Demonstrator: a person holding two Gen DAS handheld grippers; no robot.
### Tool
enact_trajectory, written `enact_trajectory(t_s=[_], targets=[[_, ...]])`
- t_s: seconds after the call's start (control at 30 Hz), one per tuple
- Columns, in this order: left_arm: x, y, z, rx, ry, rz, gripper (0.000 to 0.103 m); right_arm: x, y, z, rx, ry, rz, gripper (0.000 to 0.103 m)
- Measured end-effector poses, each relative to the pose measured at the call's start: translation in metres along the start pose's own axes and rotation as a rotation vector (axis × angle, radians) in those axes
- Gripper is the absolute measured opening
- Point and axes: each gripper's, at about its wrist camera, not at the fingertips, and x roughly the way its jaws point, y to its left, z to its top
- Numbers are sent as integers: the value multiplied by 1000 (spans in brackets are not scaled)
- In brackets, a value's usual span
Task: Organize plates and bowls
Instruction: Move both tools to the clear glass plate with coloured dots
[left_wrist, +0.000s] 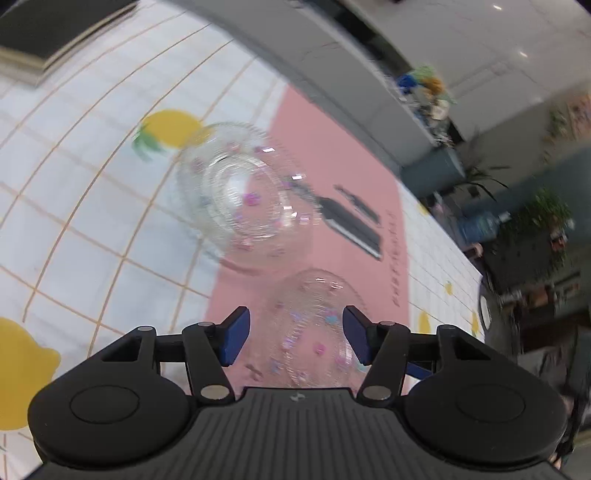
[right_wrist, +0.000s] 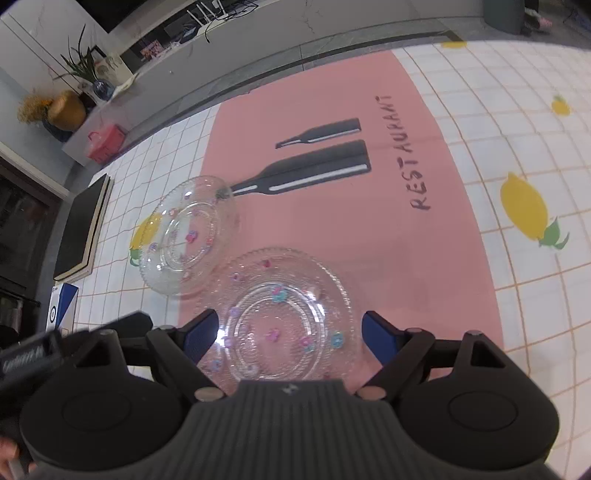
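Note:
Two clear glass dishes with small pink and blue flower dots rest on the tablecloth. In the right wrist view the near dish (right_wrist: 284, 317) lies between the open fingers of my right gripper (right_wrist: 286, 336), and the far dish (right_wrist: 186, 236) lies to its upper left. In the blurred left wrist view the near dish (left_wrist: 314, 332) lies between the open fingers of my left gripper (left_wrist: 295, 339), and the other dish (left_wrist: 240, 195) lies beyond it. Neither gripper holds anything. The left gripper's body (right_wrist: 55, 350) shows at the left edge of the right wrist view.
The tablecloth has a pink panel (right_wrist: 332, 221) with black bottle prints and the word RESTAURANT, and white tiles with lemons (right_wrist: 524, 210). A dark flat book (right_wrist: 83, 229) lies at the table's left side. The table's far edge (right_wrist: 258, 77) runs behind.

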Motion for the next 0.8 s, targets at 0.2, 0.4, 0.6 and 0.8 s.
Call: enact_trajectory(t_s=[0.2, 0.4, 0.6, 0.8], targets=[[15, 14, 2, -24, 37, 23, 66, 17, -23, 3, 33, 44, 88, 83], [21, 14, 0, 40, 48, -15, 66, 30, -38, 4, 54, 72, 142, 76], [27, 7, -6, 73, 30, -17, 66, 33, -48, 5, 80, 59, 215, 76], [32, 11, -8, 28, 32, -74, 61, 39, -59, 4, 160, 65, 308, 69]])
